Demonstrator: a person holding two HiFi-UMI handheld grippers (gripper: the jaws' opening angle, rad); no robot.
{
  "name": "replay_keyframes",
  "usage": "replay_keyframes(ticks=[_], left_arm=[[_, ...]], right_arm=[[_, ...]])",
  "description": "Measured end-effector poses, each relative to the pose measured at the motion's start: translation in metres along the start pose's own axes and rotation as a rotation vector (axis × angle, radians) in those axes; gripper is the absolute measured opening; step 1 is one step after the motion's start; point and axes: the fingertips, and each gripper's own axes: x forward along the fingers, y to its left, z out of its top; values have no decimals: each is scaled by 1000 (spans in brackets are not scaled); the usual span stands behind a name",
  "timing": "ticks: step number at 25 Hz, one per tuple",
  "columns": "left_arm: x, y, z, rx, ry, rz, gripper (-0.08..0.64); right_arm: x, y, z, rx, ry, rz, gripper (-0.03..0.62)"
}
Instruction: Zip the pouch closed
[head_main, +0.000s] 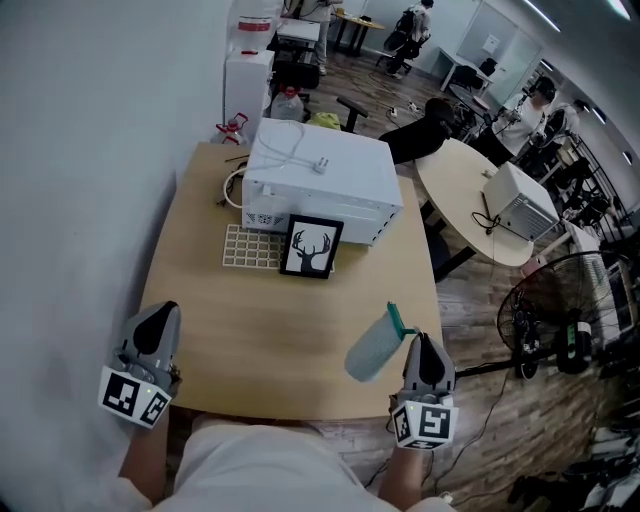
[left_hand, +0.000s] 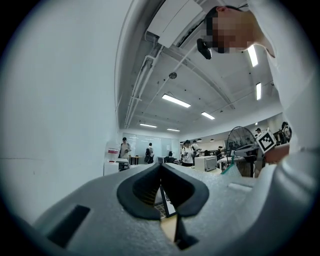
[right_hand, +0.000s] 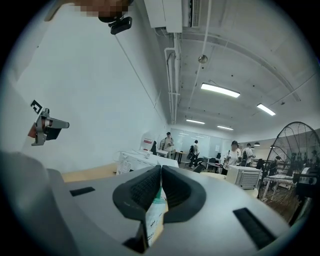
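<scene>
Light wood desk (head_main: 250, 335) sits pushed right up against a plain white wall (head_main: 80, 150). Floor (head_main: 480, 310) is wood-look planks. Off to the right there's a round table (head_main: 450, 175) in the same pale wood, with a big black cage fan (head_main: 560, 300) standing near it. Further back, more tables and a few people (head_main: 410, 25) around. Ceiling's white, with exposed pipes (right_hand: 170, 75) and long strip lights (right_hand: 220, 90).
</scene>
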Motion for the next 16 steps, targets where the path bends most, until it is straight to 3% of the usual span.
replay_keyframes(ticks=[16], left_arm=[[5,-31,-7,-10,13,-2,15]], right_arm=[[-6,-10,-3,13,-19,35,14]])
